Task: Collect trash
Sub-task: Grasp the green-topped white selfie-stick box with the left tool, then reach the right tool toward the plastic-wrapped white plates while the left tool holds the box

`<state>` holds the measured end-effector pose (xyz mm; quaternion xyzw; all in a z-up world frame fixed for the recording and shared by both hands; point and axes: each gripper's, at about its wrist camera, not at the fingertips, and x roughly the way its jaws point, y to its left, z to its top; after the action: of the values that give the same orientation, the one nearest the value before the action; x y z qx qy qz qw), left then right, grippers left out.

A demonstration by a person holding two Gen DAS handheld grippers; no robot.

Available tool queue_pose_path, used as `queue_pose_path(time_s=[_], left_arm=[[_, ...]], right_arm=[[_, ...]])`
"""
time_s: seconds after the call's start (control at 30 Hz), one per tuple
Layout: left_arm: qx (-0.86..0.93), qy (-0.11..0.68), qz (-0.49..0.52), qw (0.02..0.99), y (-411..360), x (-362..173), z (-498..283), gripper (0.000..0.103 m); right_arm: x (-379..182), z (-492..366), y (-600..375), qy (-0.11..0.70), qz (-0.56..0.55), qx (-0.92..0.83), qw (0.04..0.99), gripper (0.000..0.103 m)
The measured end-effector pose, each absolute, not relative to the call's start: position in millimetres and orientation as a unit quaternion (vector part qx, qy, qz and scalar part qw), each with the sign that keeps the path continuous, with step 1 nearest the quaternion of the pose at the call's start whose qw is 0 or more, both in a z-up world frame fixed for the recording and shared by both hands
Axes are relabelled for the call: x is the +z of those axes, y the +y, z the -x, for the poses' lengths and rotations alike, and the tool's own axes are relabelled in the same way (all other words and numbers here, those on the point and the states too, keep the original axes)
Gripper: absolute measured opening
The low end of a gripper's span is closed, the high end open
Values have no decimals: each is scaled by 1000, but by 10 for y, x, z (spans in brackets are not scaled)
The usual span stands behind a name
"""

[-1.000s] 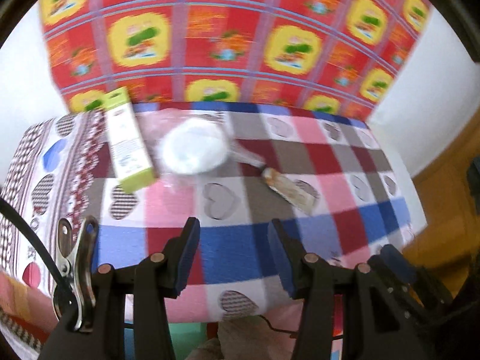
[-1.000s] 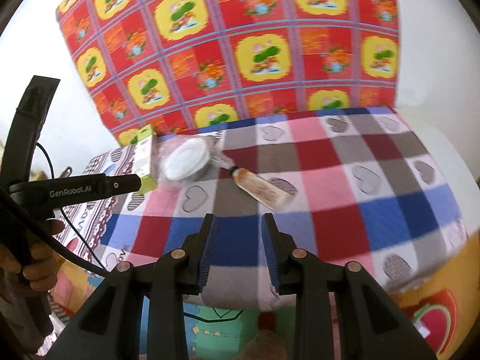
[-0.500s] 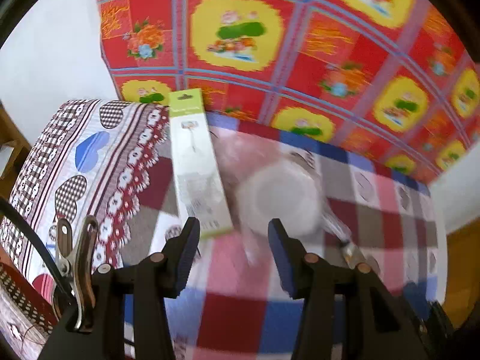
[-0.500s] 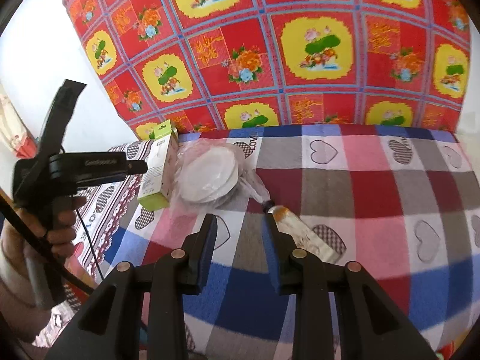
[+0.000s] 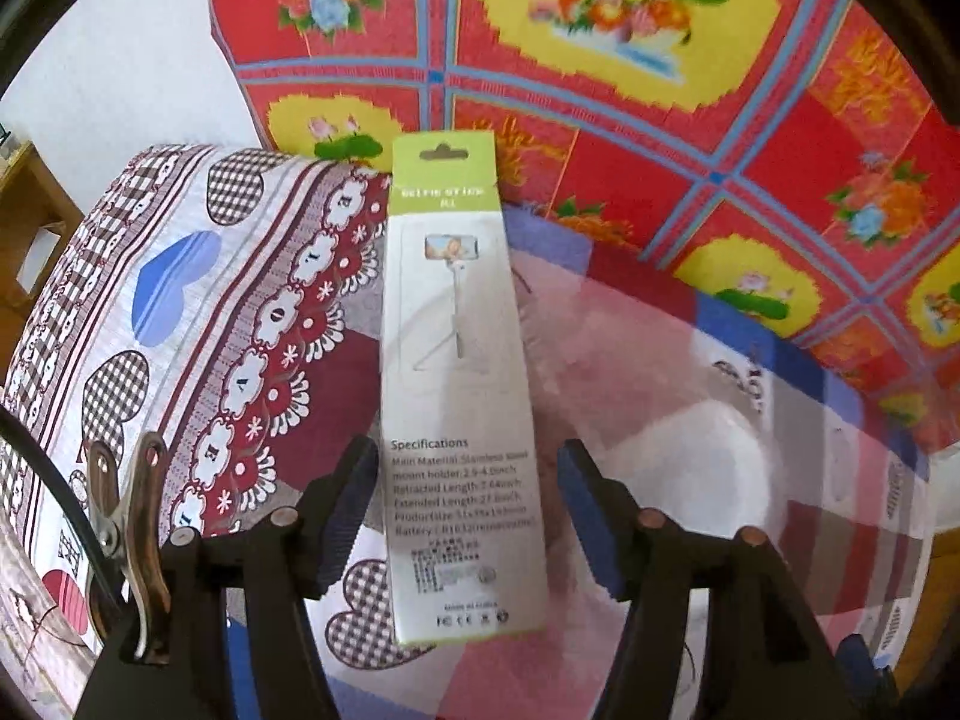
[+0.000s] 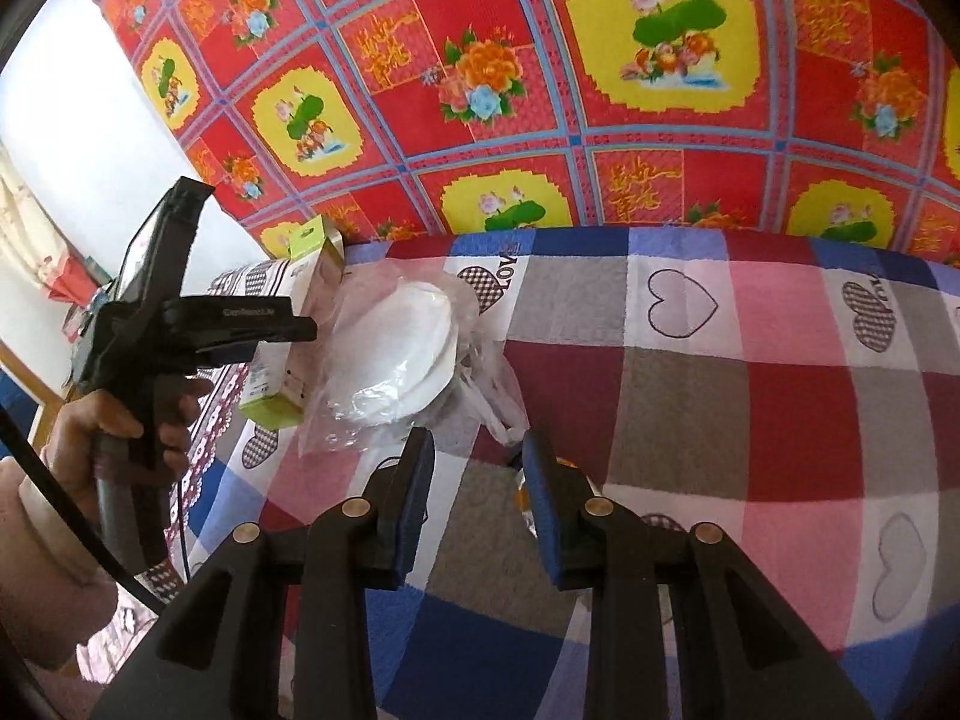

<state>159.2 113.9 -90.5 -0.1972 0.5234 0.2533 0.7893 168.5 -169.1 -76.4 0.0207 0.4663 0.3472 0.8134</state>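
A long green-and-white selfie stick box lies flat on the checked tablecloth. My left gripper is open and its jaws stand on either side of the box's near half, apart from it. Right of the box lies a clear plastic bag with white round lids, blurred. In the right wrist view the box and the bag lie at left, with the left gripper over the box. My right gripper is open above the cloth; a small tube shows partly behind its right finger.
The checked heart-print tablecloth covers the table and drops off at the left edge. A red and yellow flowered cloth hangs as a wall behind. A wooden shelf stands at far left.
My left gripper has moved forward and left until the box lies between its open jaws. My right gripper has moved closer to the bag and the tube.
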Motion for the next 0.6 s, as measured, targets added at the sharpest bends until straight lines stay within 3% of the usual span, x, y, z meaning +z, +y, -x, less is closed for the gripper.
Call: queue_pose_path(time_s=[0.37,0.6], left_arm=[[259,538,212,773,1152,-1169,-1578,65],[239,531,200,788,1243,-1073,-1406,58]], right_arm=[[-846,-1817,-1664,473,-31,357,805,32],[-824,-1816,-1600,473,-27,358,805,32]])
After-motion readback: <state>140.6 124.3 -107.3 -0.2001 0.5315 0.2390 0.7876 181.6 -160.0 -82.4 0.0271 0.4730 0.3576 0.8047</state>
